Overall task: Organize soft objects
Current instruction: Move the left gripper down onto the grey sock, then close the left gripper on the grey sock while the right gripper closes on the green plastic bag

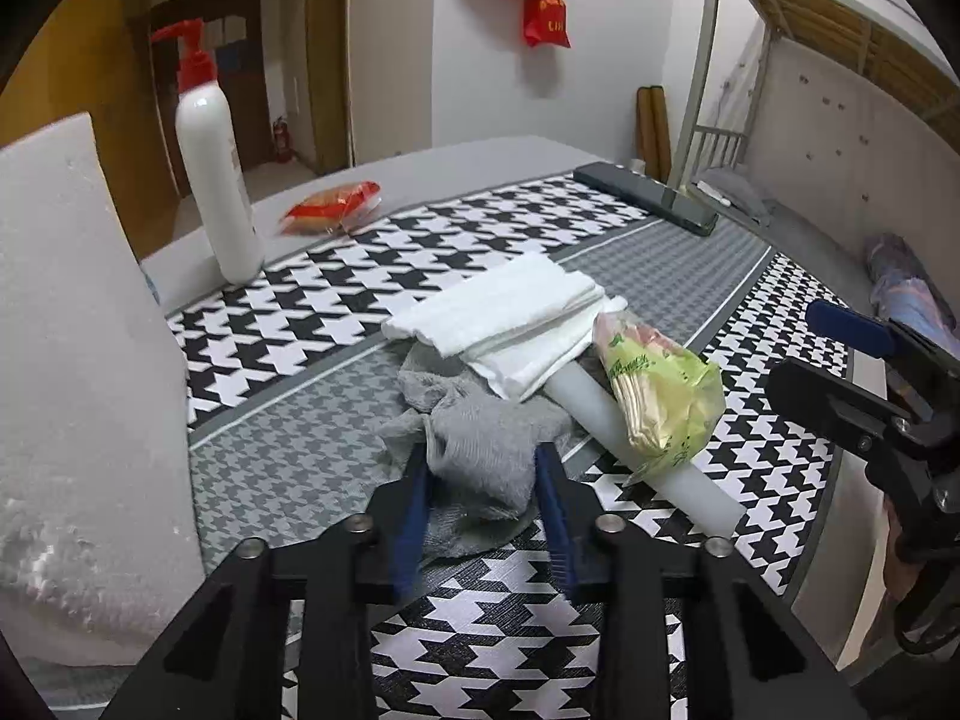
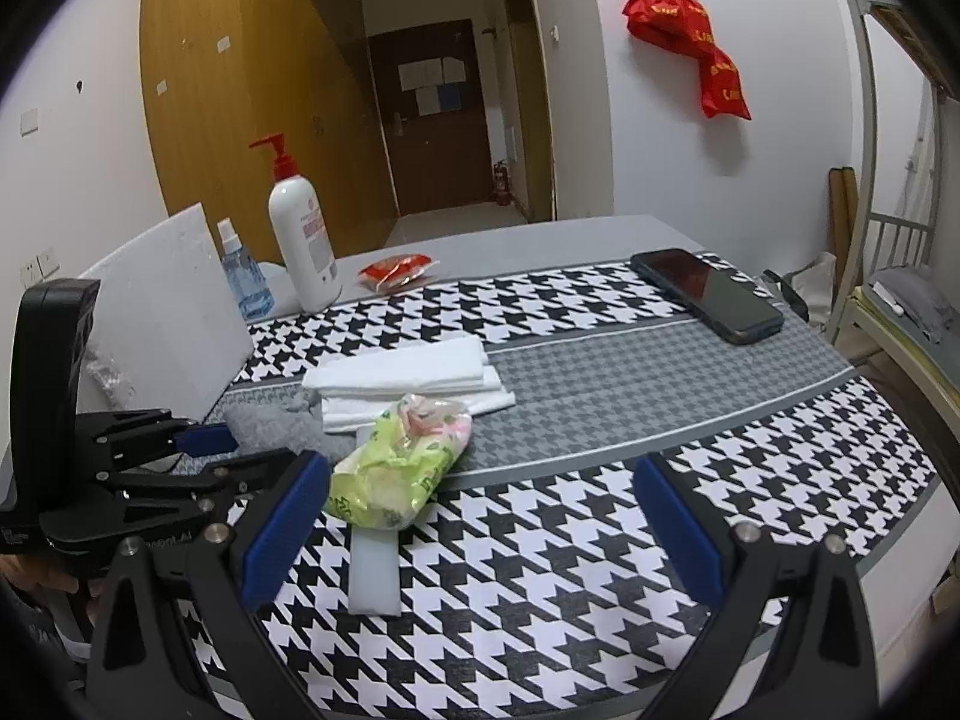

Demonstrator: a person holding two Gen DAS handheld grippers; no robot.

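Note:
A crumpled grey cloth (image 1: 480, 450) lies on the houndstooth mat. My left gripper (image 1: 483, 474) has its blue fingers on both sides of the cloth, closed against it. Behind the cloth lie folded white towels (image 1: 510, 315), a white foam bar (image 1: 636, 450) and a green plastic bag (image 1: 660, 396) resting on the bar. In the right wrist view my right gripper (image 2: 480, 498) is wide open and empty above the mat, with the green bag (image 2: 402, 462), the foam bar (image 2: 375, 570), the towels (image 2: 408, 375) and the grey cloth (image 2: 270, 420) ahead to the left.
A white pump bottle (image 2: 303, 240), a small blue spray bottle (image 2: 240, 276) and a white foam slab (image 2: 168, 306) stand at the back left. A red packet (image 2: 396, 270) and a black phone (image 2: 708, 294) lie at the back. A bunk bed frame (image 2: 882, 228) stands at the right.

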